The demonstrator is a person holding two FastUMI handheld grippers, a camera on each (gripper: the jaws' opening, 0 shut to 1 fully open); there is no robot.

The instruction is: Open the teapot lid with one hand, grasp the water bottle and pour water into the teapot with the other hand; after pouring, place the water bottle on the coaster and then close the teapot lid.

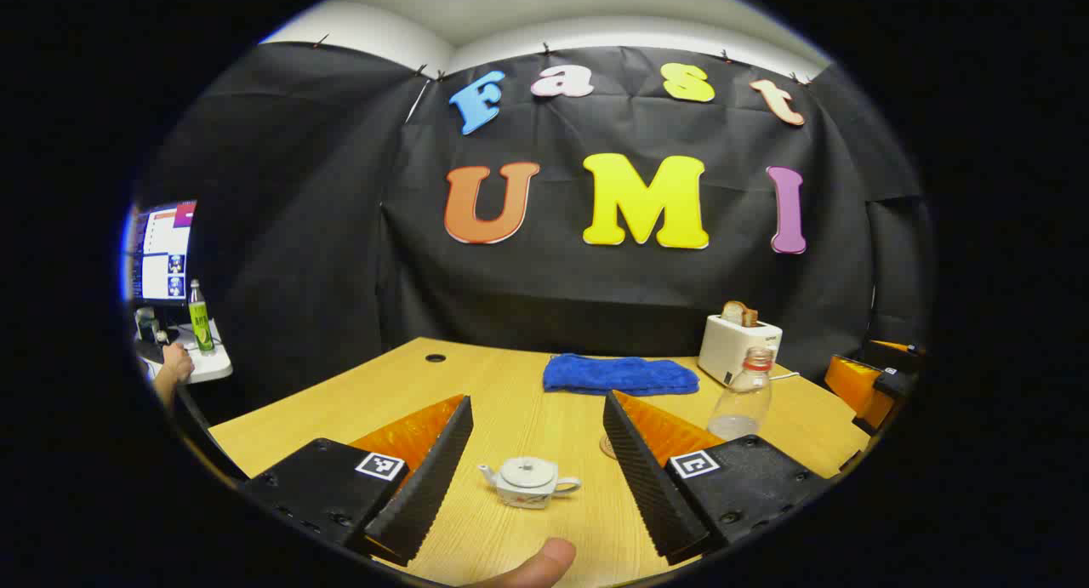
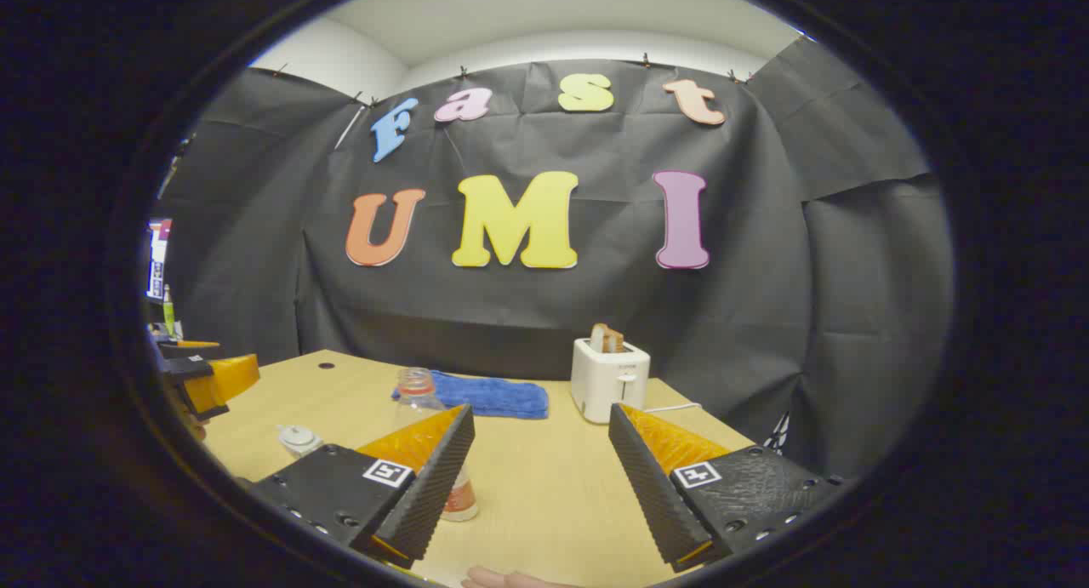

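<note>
A small white teapot (image 1: 529, 482) with its lid on sits on the wooden table (image 1: 510, 384), low between the fingers of my left gripper (image 1: 536, 401), which is open and holds nothing. A clear water bottle (image 1: 744, 396) with a reddish cap stands upright to the right. A round coaster (image 1: 607, 446) peeks out beside the right finger. In the right gripper view, the bottle (image 2: 417, 396) stands partly behind the left finger of my right gripper (image 2: 541, 411), which is open and apart from it. The teapot (image 2: 298, 439) lies further left there.
A blue towel (image 1: 621, 373) and a white toaster (image 1: 738, 345) holding bread sit at the back of the table. The other gripper (image 1: 868, 384) hovers at the right edge. Off to the left are a side desk, a green bottle (image 1: 200, 316) and a person's hand (image 1: 174, 367).
</note>
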